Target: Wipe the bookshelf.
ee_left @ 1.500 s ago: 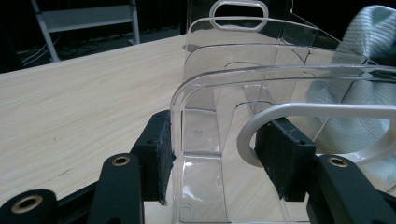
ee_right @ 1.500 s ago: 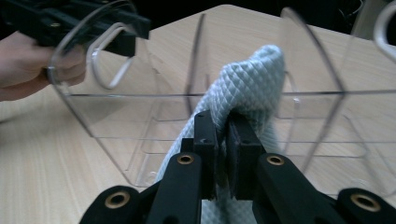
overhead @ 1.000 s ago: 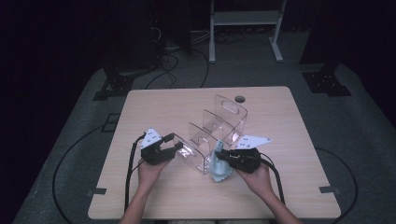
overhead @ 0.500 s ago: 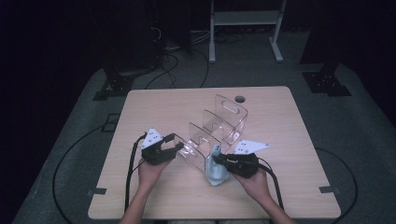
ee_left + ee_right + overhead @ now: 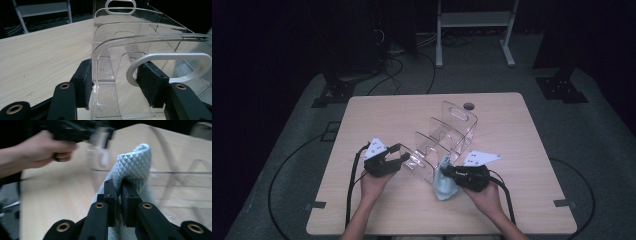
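Observation:
A clear acrylic organizer (image 5: 447, 132) with several dividers stands on the wooden table (image 5: 522, 130). My left gripper (image 5: 401, 153) is shut on its near end. In the left gripper view the pads (image 5: 85, 83) clamp the organizer's end panel (image 5: 120, 35) between its side edge and the white-rimmed handle slot (image 5: 172, 56), and the jaws have just closed a little further. My right gripper (image 5: 445, 172) is shut on a pale blue quilted cloth (image 5: 443, 189) that hangs to the table beside the organizer's near end. In the right gripper view the cloth (image 5: 135, 162) bulges above the shut gripper (image 5: 119, 182).
A dark grommet hole (image 5: 469, 106) sits near the table's far edge. On the floor beyond are a white-framed stand (image 5: 472, 20), cables (image 5: 397, 65) and black stand bases (image 5: 562, 87). The person's other hand (image 5: 45, 147) shows blurred in the right gripper view.
The right gripper and the cloth have shifted slightly toward the table's near edge. The left gripper has stayed on the organizer's end.

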`<state>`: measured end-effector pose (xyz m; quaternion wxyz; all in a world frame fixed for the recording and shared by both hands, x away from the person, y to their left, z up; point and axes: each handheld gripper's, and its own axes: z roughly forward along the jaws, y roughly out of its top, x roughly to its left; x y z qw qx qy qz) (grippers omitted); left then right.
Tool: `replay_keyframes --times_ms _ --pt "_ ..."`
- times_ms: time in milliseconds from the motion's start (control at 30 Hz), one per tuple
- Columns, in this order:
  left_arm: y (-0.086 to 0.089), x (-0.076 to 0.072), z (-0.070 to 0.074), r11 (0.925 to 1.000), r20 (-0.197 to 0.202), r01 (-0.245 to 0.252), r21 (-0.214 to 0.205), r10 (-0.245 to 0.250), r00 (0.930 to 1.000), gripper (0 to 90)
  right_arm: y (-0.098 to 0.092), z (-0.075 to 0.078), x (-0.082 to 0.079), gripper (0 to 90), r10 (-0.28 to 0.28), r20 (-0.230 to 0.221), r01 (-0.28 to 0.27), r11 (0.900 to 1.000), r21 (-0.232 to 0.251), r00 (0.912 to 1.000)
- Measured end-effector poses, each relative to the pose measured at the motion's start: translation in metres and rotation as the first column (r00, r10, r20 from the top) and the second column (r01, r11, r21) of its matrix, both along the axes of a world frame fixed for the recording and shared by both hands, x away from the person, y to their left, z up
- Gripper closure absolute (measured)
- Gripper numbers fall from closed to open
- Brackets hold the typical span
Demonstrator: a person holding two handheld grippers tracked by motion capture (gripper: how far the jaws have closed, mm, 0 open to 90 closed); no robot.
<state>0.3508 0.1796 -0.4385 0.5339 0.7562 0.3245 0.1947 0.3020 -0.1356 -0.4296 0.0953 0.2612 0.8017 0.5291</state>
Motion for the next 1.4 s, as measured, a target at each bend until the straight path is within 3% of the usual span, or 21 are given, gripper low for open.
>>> replay_keyframes --times_ms 33,133,267,333,467,500,567,633,800,1167,1300,1367,1400 --pt "0.0 0.0 0.0 1.0 -0.003 -0.002 -0.002 0.002 1.0 46.8 0.012 0.0 -0.009 83.7 0.042 0.015 -0.042 0.9988 -0.024 0.999" --pt "0.001 -0.001 0.0 1.0 -0.002 -0.002 -0.003 0.002 1.0 46.9 0.013 0.0 -0.01 83.8 0.051 0.026 -0.05 0.9981 -0.037 0.9984" --pt "0.001 -0.001 0.0 1.0 0.002 0.004 -0.003 -0.004 1.0 47.0 -0.01 0.001 0.007 83.8 -0.041 0.016 0.042 0.999 -0.018 0.999" --pt "-0.001 -0.001 0.0 1.0 0.003 0.004 -0.002 -0.004 1.0 47.1 -0.013 -0.001 0.01 83.8 -0.051 0.001 0.051 0.9987 -0.004 0.9987" --pt "0.0 0.0 0.0 1.0 0.002 0.002 -0.003 -0.002 1.0 47.0 -0.002 -0.002 0.001 83.8 -0.009 -0.004 0.009 0.9999 0.005 0.9999" --pt "0.0 0.0 0.0 1.0 -0.002 0.0 -0.008 0.0 1.0 47.0 0.012 -0.005 -0.009 83.8 0.047 -0.002 -0.047 0.9988 -0.014 0.9989" --pt "0.0 -0.001 0.0 1.0 -0.001 0.001 -0.004 -0.001 1.0 47.1 0.018 -0.007 -0.012 83.8 0.077 -0.002 -0.077 0.9963 -0.037 0.997" --pt "0.001 -0.001 0.0 1.0 -0.001 0.0 -0.002 0.0 1.0 47.1 0.015 -0.007 -0.008 83.9 0.076 -0.005 -0.076 0.9963 -0.04 0.9971" --pt "0.0 -0.001 0.0 0.9998 -0.001 0.019 -0.01 -0.019 0.9998 47.4 -0.005 -0.011 0.003 83.8 -0.014 -0.015 0.013 0.9997 -0.022 0.9998" --pt "-0.002 -0.008 0.001 0.9954 0.004 0.094 0.018 -0.094 0.9956 46.1 -0.016 -0.014 0.005 83.9 -0.011 -0.056 0.011 0.9999 0.0 0.9983" --pt "-0.002 -0.011 0.001 0.9909 0.003 0.132 0.025 -0.132 0.9912 45.8 -0.022 -0.013 0.008 83.8 -0.031 -0.055 0.031 0.9995 0.001 0.998" --pt "-0.004 -0.015 0.002 0.9831 0.004 0.18 0.033 -0.18 0.9836 45.9 -0.031 -0.014 0.013 83.7 -0.064 -0.06 0.064 0.9979 0.006 0.9962" --pt "-0.004 -0.015 0.002 0.9831 0.004 0.18 0.033 -0.18 0.9836 46.1 -0.033 -0.014 0.014 83.7 -0.073 -0.062 0.074 0.9973 0.007 0.9954"
